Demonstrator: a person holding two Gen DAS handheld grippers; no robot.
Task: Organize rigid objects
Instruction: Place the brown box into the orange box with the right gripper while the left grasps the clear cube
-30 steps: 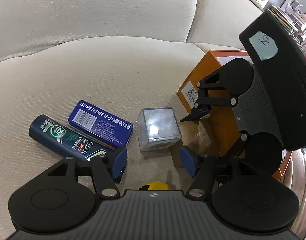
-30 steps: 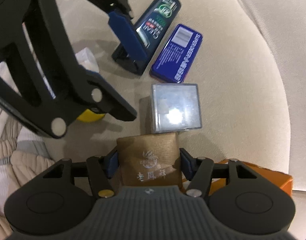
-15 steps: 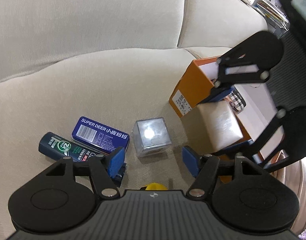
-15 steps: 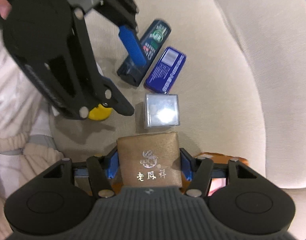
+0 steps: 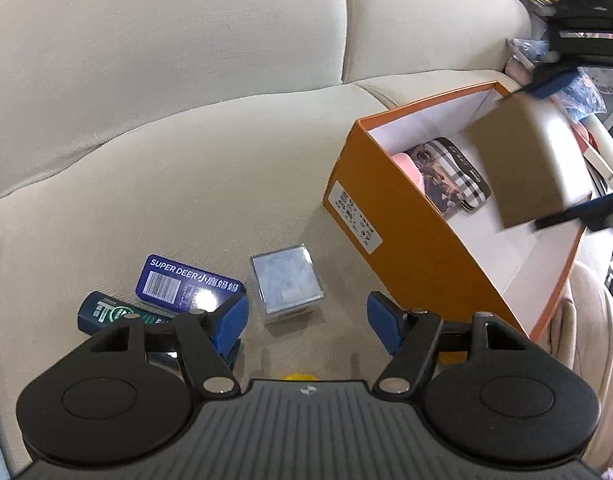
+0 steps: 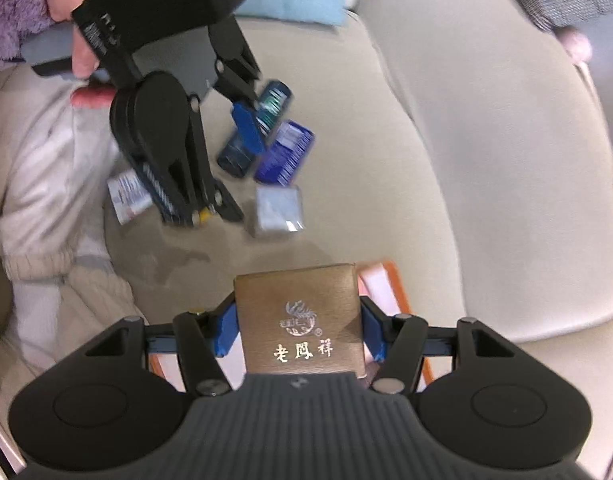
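Observation:
My right gripper (image 6: 298, 328) is shut on a brown box with gold lettering (image 6: 298, 312). In the left wrist view it hangs blurred over the open orange box (image 5: 406, 240) on the sofa seat. The jaws of my left gripper (image 5: 306, 320) are opening with nothing between the pads. It hovers above a clear cube (image 5: 286, 284). Left of the cube lie a blue tin (image 5: 186, 280) and a dark green bottle (image 5: 106, 312). The right wrist view shows the cube (image 6: 276, 210), the tin (image 6: 284, 156) and the bottle (image 6: 266, 108) beneath the left gripper (image 6: 238, 170).
Inside the orange box lie a plaid tin (image 5: 450, 176) and something pink (image 5: 406, 164). A yellow thing (image 5: 300, 377) peeks out under the left gripper's body. A white tube (image 6: 126, 196) lies by pale clothing. Sofa back cushions rise behind.
My right gripper rose from the seat with the brown box and now hangs over the orange box. My left gripper lifted a little and its jaws spread wider.

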